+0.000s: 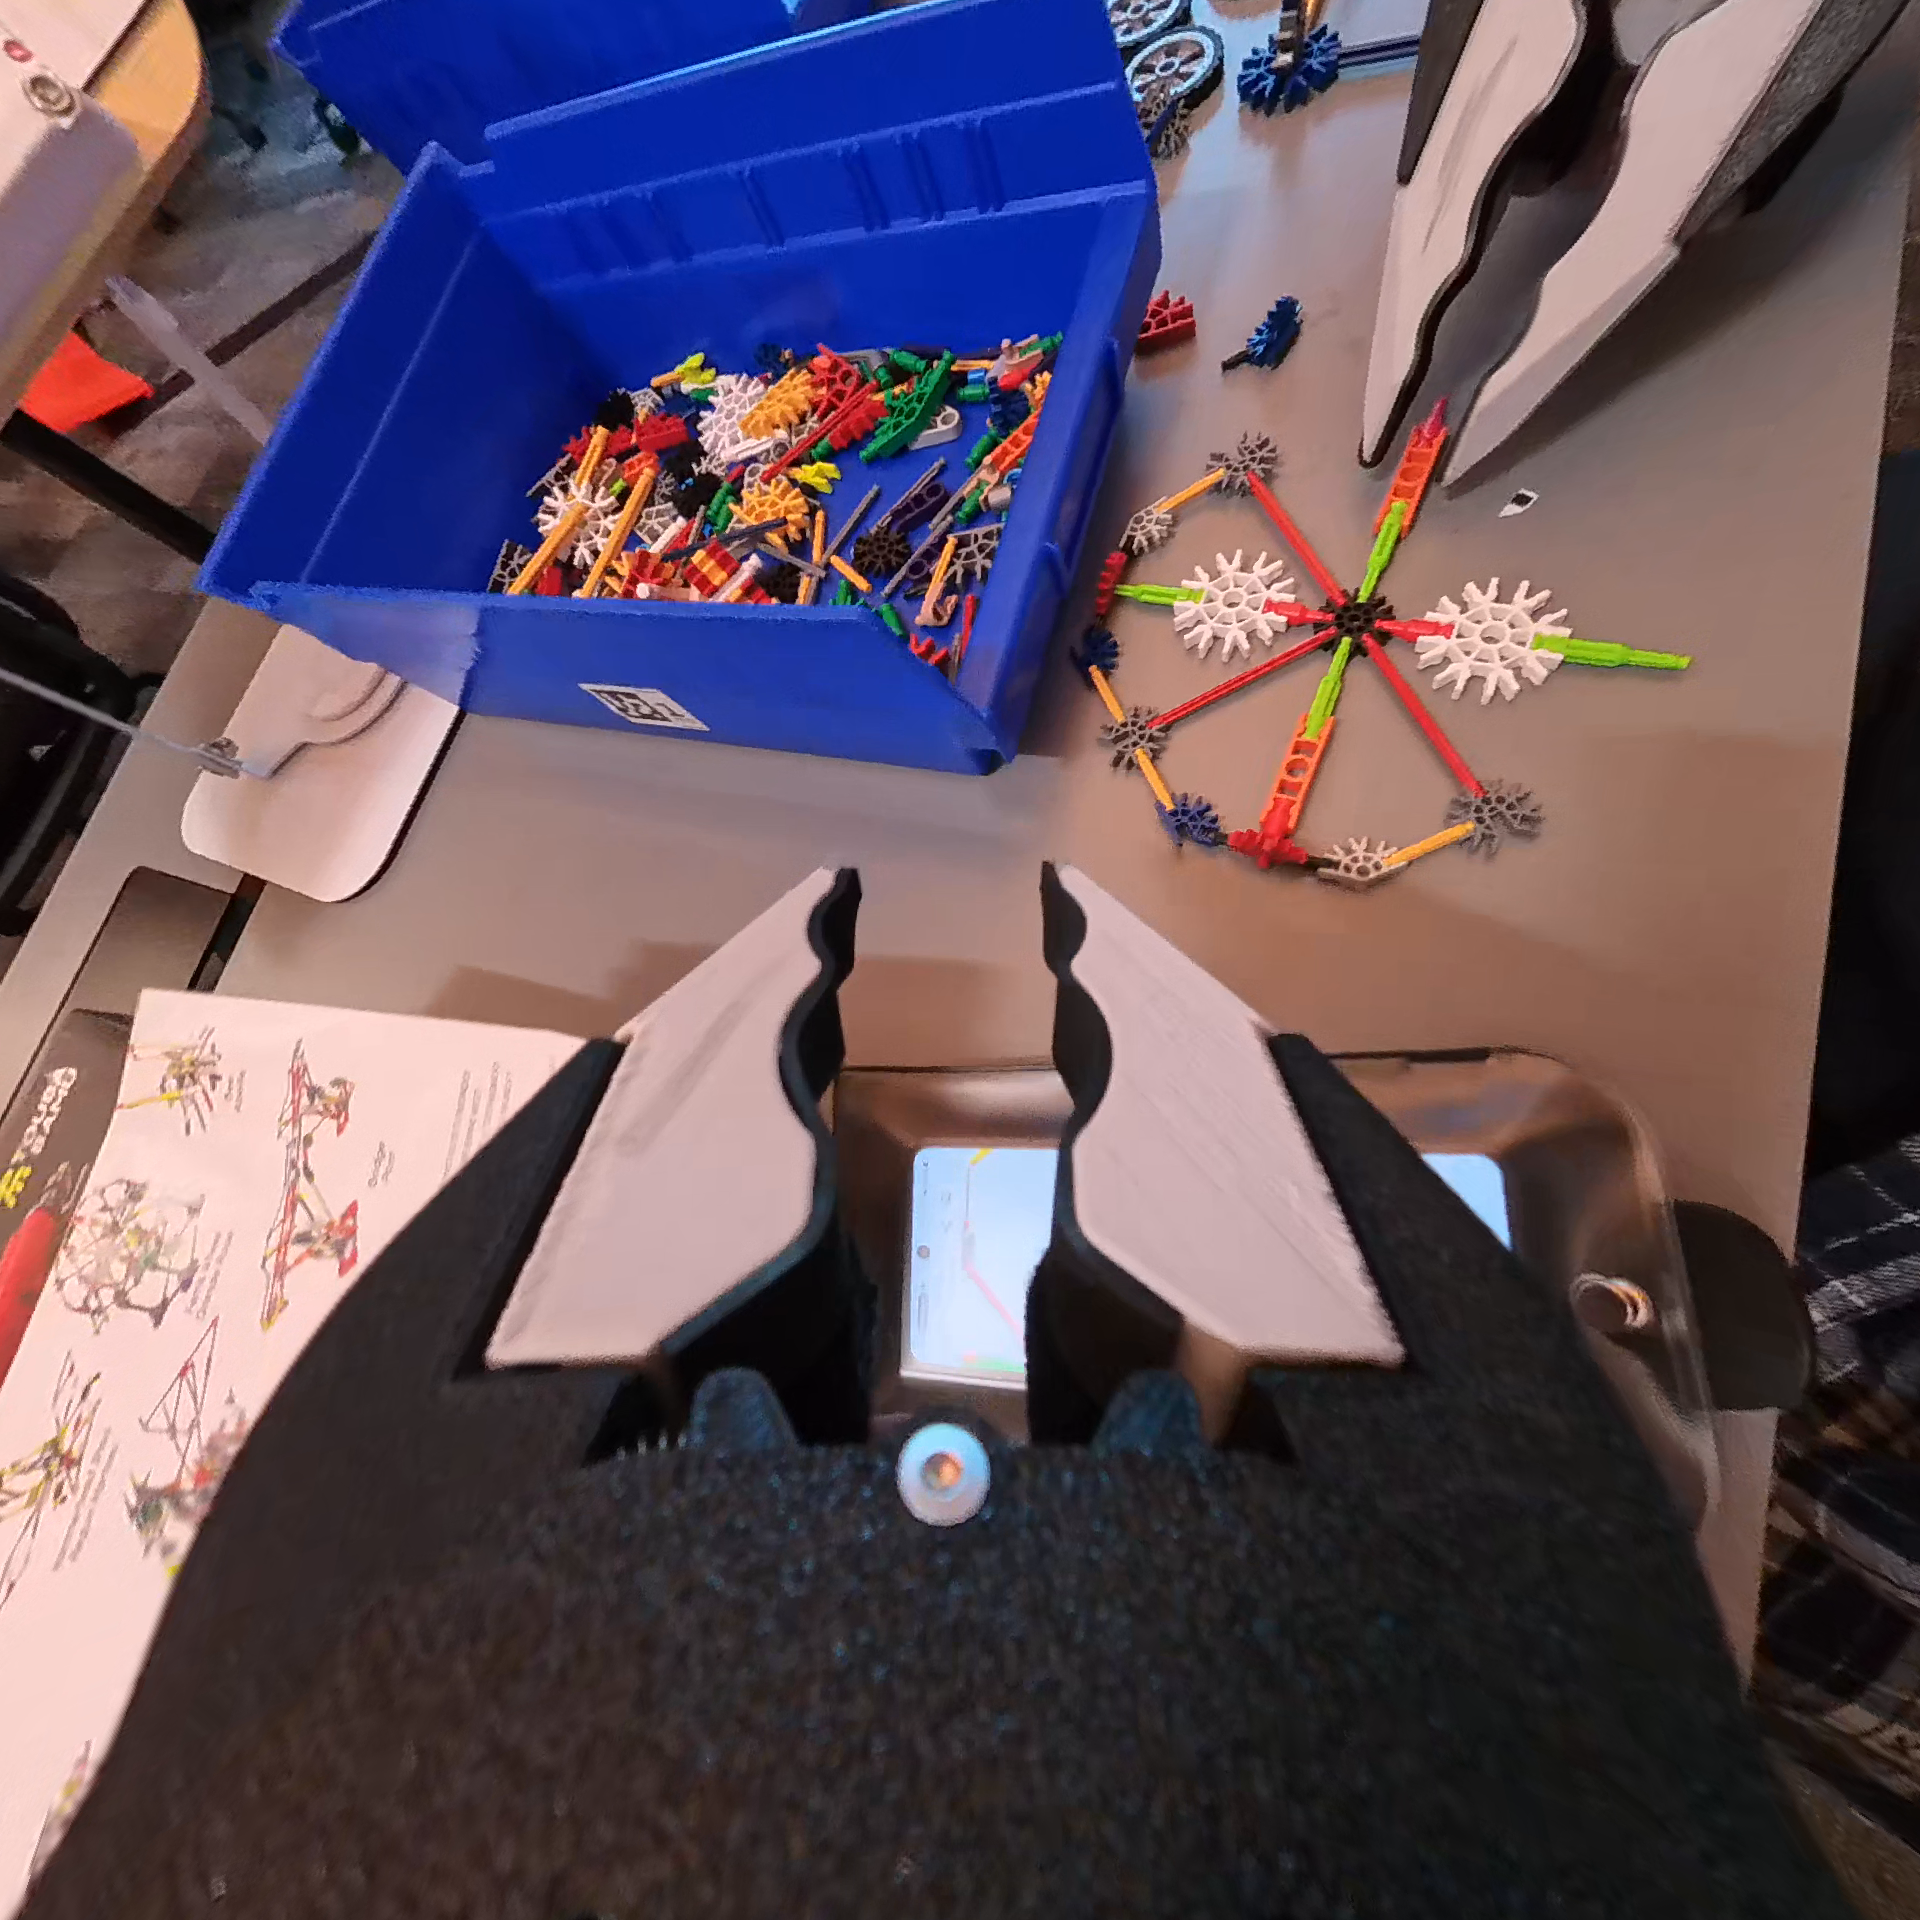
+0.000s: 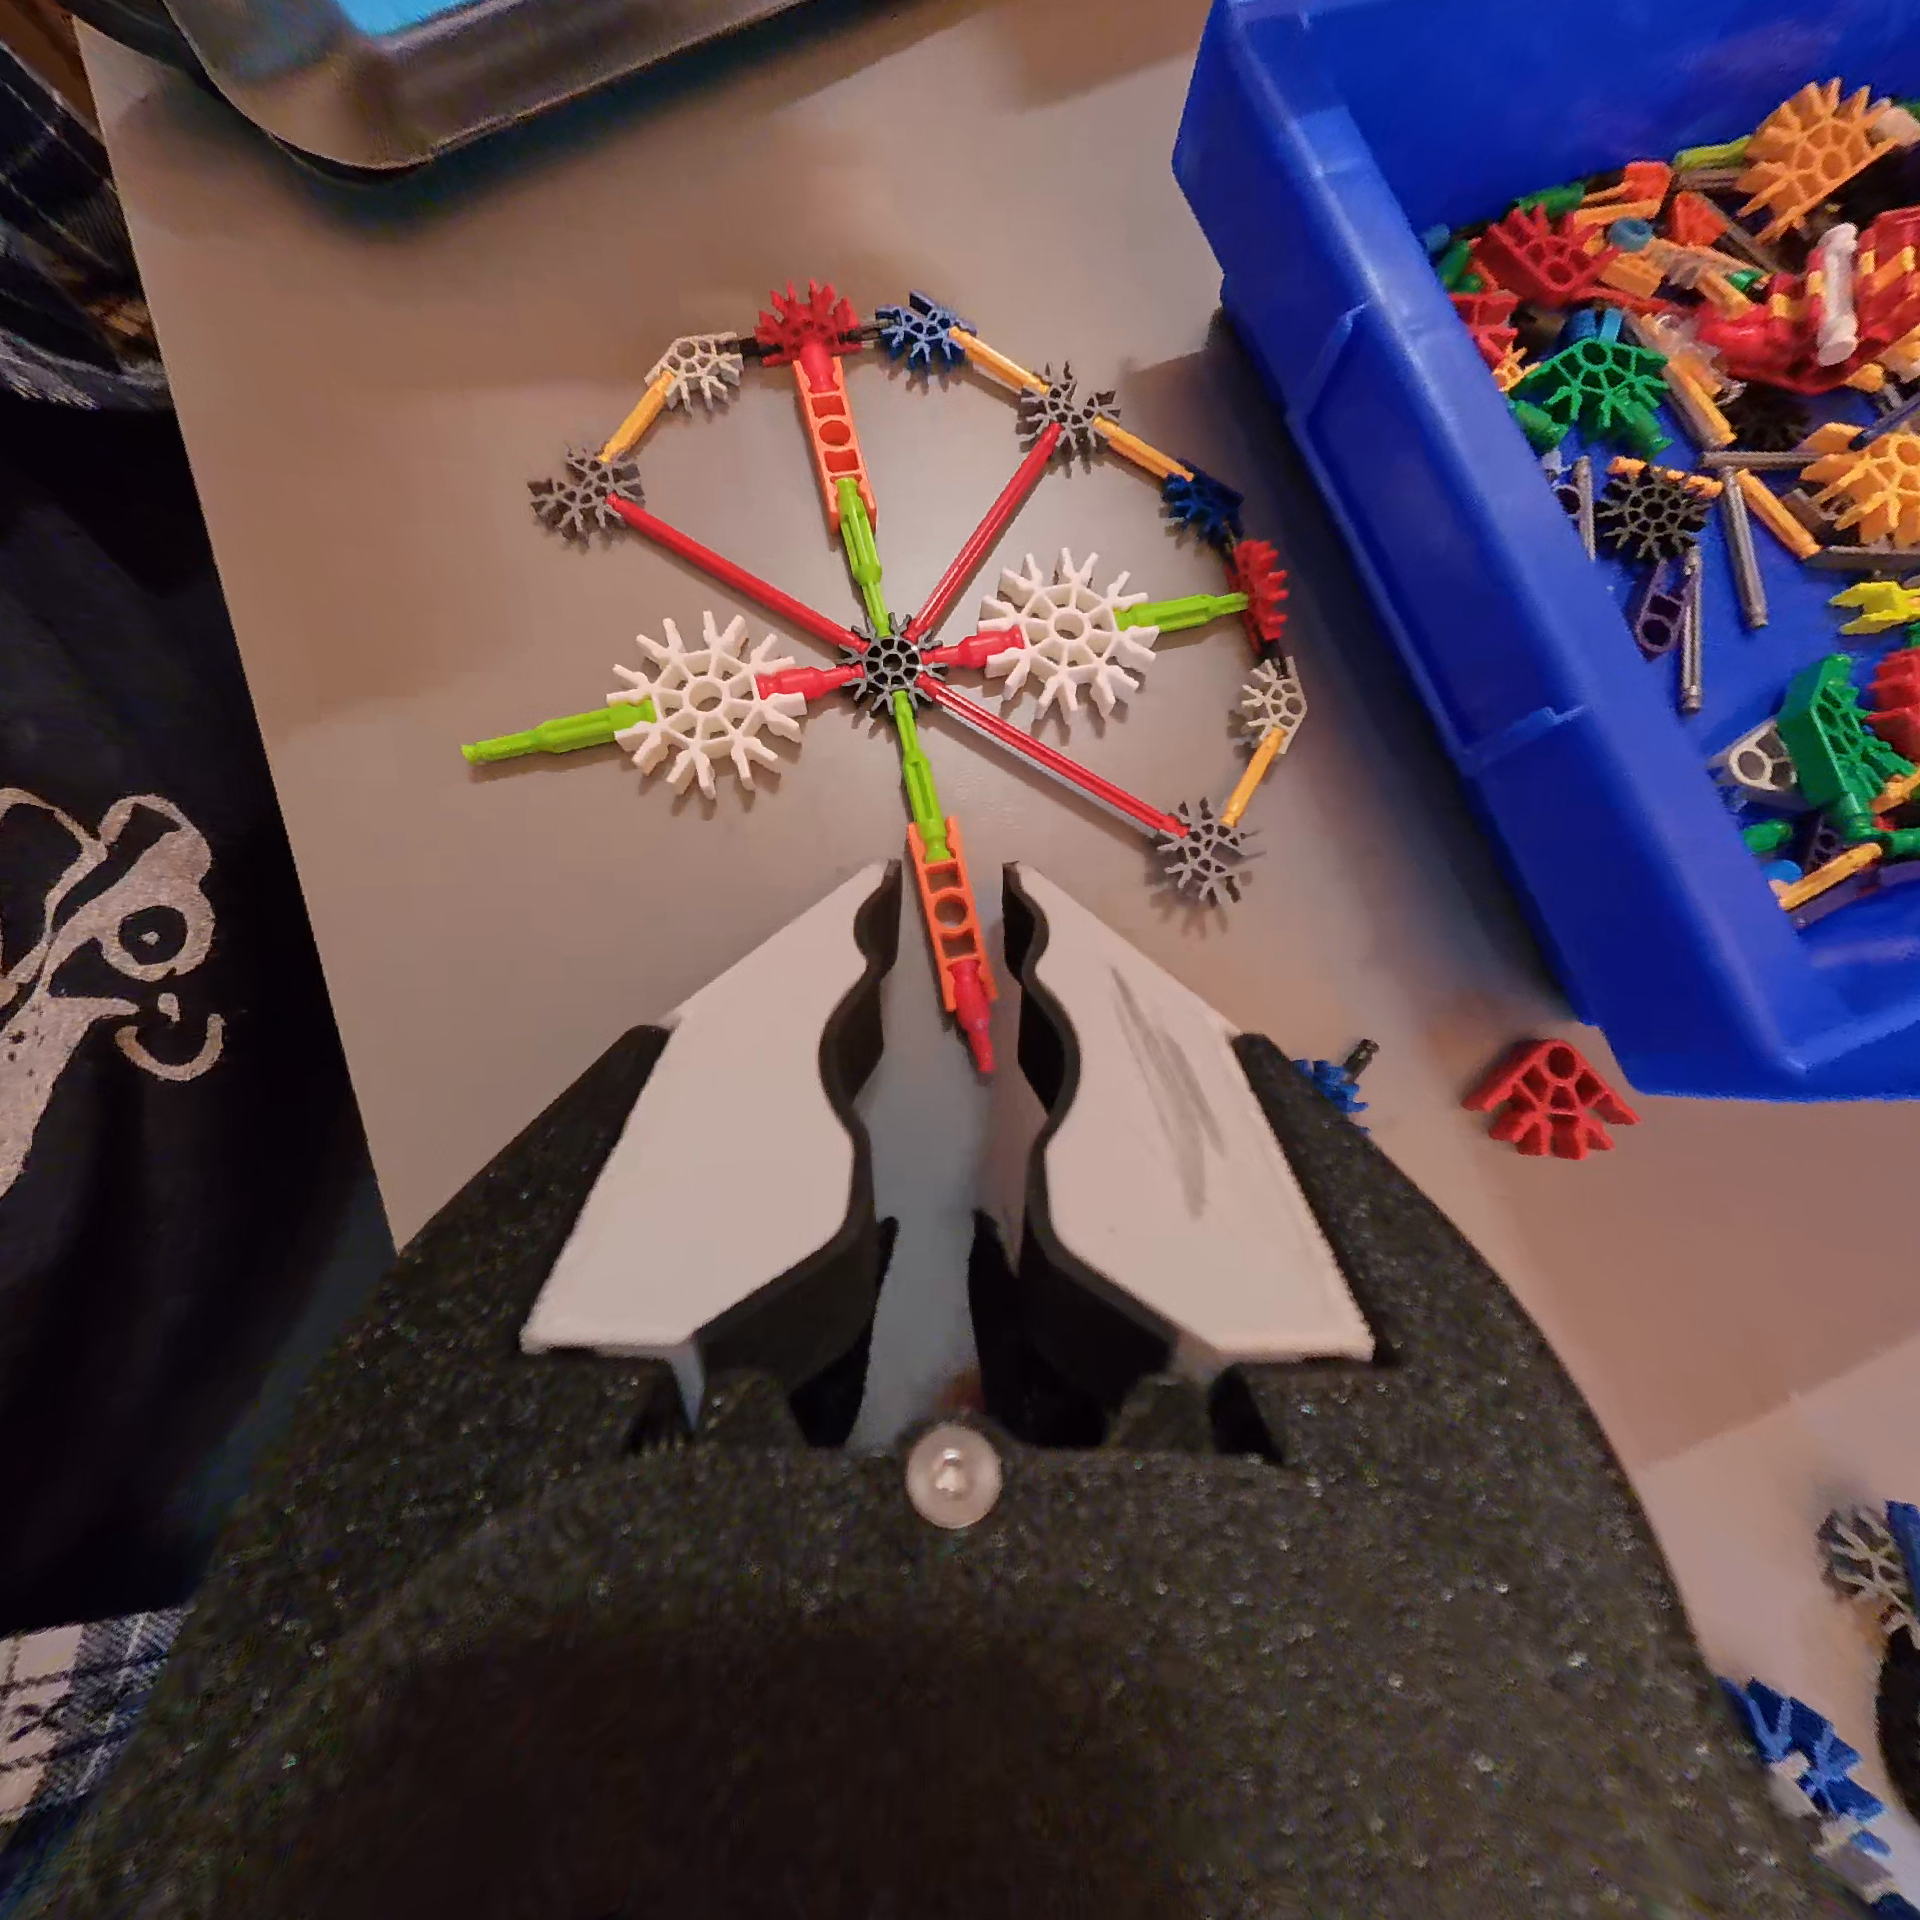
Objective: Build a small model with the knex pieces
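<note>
right tongs point(image 2: 951, 883) straddled the orange spoke point(image 2: 948, 914) lengthwise, parted, not gripping; left tongs point(image 1: 948, 883) hung wide, empty, well off.

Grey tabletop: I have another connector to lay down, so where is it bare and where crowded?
Bare: the strip between the blue plastic bin and the left hand-held gripper, and the patch below the flat spoked toy wheel. Crowded: around the right hand-held gripper, whose fingers flank the wheel's orange spoke, and near the loose red connector.
</note>
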